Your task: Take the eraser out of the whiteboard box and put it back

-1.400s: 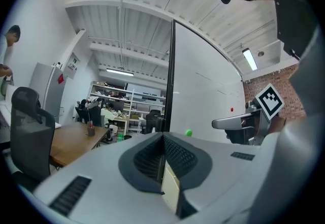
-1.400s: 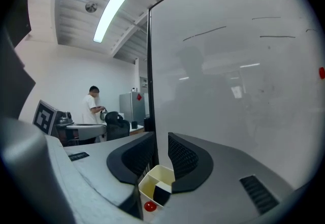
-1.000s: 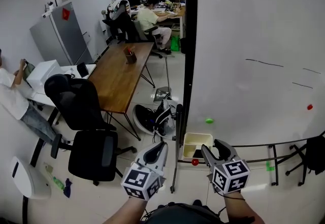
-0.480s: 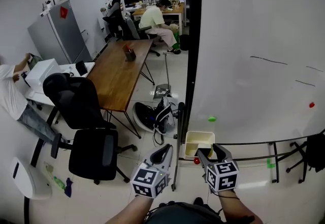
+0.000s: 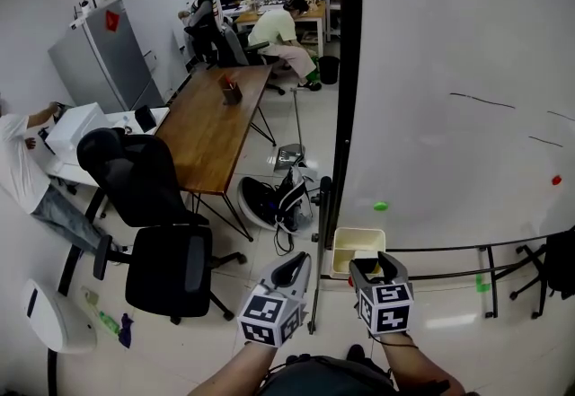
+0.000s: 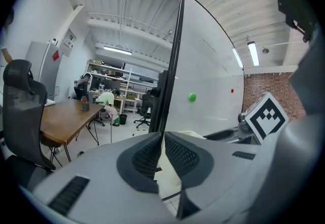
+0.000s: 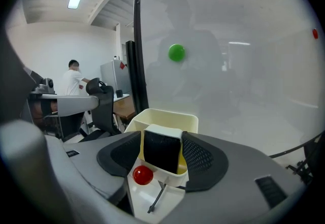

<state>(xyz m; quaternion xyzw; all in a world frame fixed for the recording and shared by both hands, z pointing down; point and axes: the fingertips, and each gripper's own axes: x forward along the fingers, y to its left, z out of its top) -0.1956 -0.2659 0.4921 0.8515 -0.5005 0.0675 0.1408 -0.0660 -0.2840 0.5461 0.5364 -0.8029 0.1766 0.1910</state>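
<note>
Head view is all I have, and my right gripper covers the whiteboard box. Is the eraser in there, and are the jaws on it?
Observer: The eraser stands on end in the whiteboard box. The right gripper has just been opening its jaws. They now stand wide with the eraser in line between them, and no squeeze shows.
Operator: Anything near that I could knock?
Observer: A small red ball sits just below the box's near wall, close to the jaws.
Operator: And my left gripper?
Observer: The left gripper has its jaws together, with nothing between them.
</note>
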